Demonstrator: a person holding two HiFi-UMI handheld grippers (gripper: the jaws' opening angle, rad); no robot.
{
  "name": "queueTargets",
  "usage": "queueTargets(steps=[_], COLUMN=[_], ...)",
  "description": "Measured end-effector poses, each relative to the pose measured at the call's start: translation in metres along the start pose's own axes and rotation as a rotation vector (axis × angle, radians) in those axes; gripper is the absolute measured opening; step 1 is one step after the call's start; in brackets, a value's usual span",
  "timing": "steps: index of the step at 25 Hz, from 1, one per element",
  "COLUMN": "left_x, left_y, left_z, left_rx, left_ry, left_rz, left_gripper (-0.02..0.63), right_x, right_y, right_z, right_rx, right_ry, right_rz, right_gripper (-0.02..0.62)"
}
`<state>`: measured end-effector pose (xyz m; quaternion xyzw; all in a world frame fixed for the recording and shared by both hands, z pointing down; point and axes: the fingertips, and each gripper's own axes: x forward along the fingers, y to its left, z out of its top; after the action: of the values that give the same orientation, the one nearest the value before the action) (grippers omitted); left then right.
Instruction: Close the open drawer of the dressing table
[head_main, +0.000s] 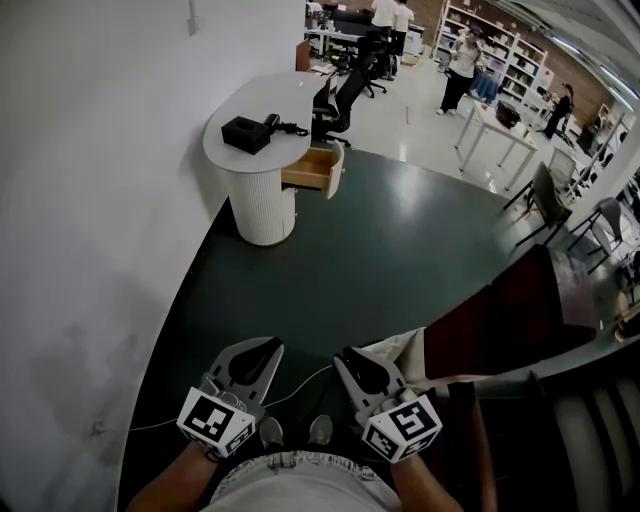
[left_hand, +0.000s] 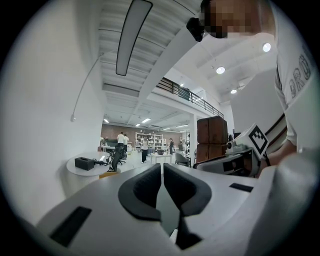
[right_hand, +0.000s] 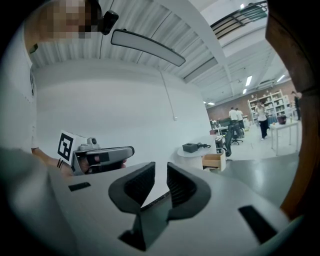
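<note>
One drawer (head_main: 312, 170) open, jutting rightward from dressing table (head_main: 262, 215), away from wall (head_main: 100, 200)

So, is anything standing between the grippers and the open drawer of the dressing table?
Nothing visible does. Open dark floor lies between the left gripper, the right gripper and the drawer of the dressing table.

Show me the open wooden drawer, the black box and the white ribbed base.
open wooden drawer (head_main: 308, 176): head view, side wall.
black box (head_main: 245, 133): head view, top face.
white ribbed base (head_main: 262, 208): head view, front middle.
</note>
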<state>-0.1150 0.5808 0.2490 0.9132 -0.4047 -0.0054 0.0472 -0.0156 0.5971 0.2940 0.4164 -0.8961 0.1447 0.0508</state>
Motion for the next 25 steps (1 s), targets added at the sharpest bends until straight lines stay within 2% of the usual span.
queueTargets(steps=[18,25], left_x=[0.002,0.011], left_y=[0.009,0.019], left_z=[0.0,-0.001], left_rx=[0.008,0.009], left_ry=[0.011,0.005], left_rz=[0.024,0.047], left_gripper=[0.034,0.034], right_x=[0.005,0.031], right_y=[-0.014,-0.021], right_z=[-0.002,0.006], right_rx=[0.038,0.02], right_ry=[-0.004,-0.017], right_rz=[-0.003,0.026], right_gripper=[0.133,0.15])
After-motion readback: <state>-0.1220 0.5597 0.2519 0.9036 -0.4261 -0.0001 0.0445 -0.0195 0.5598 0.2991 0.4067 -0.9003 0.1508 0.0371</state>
